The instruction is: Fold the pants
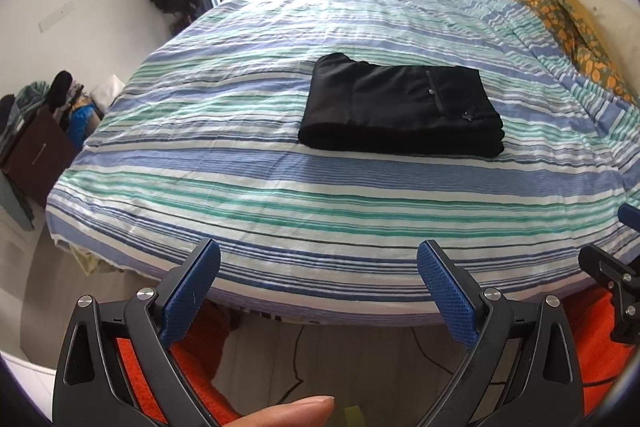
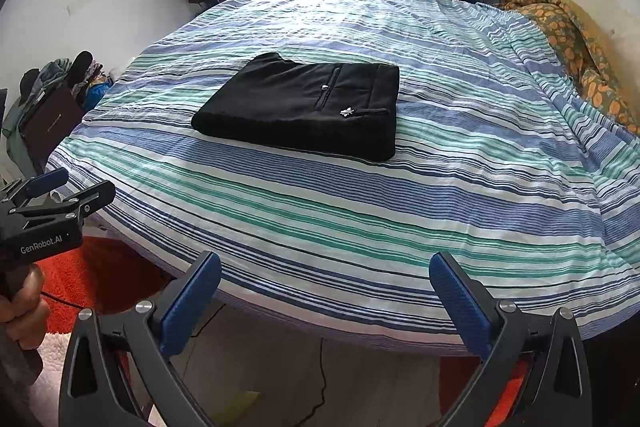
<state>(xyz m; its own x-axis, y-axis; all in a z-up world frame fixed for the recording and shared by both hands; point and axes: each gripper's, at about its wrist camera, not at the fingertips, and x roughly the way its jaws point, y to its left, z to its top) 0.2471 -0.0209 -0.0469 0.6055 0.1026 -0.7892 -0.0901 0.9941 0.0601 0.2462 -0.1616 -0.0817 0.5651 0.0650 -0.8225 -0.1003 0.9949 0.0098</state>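
On the striped blue, green and white bed sheet point(image 1: 280, 187) lie folded black pants point(image 1: 400, 111). Left gripper point(image 1: 318, 291) and right gripper point(image 2: 325, 301) hang wide apart, holding nothing.

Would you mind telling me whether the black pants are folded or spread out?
Folded: the pants lie as a compact, layered rectangle on the bed.

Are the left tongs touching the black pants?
Apart. The left wrist view shows the open left tongs at the bed's near edge, striped sheet between them and the folded pants.
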